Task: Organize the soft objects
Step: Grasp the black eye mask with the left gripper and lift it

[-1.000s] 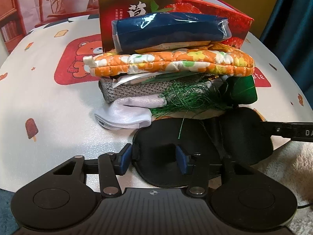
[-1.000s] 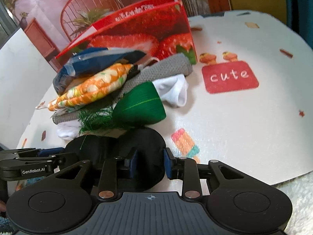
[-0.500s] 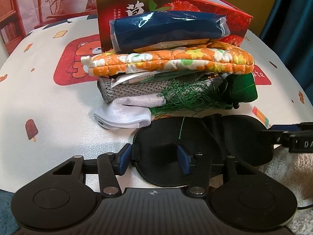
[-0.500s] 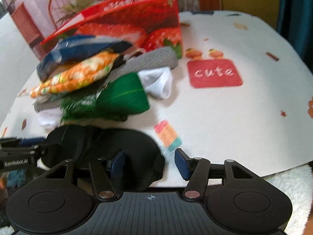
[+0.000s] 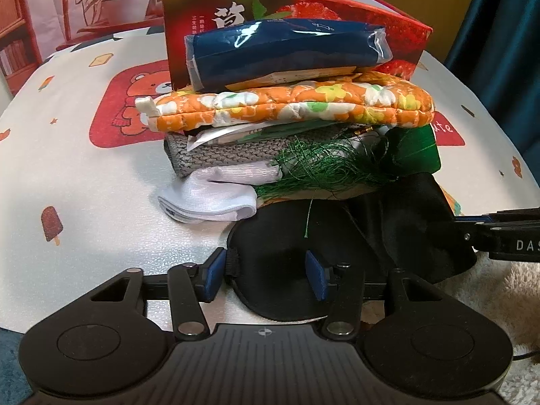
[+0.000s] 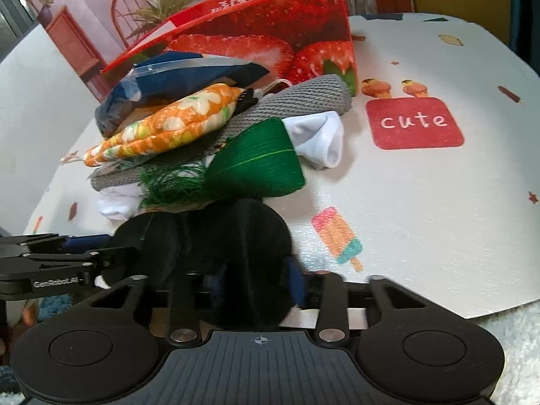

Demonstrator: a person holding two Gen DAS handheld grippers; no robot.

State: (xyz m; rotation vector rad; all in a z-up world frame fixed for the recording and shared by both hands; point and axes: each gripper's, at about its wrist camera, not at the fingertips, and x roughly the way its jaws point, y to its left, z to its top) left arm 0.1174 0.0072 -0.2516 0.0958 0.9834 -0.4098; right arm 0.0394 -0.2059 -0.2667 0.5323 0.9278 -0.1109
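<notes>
Black padded eye mask (image 5: 287,270) is being pinched by both tongs, left tongs (image 5: 266,275) and right tongs (image 6: 256,285), the right apparently just having closed; even tension is advised while it is being lifted off the worktop (image 5: 84,185).

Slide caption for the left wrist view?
Both hand-held grippers hold a black eye mask at the table edge, before a pile of soft things.
</notes>
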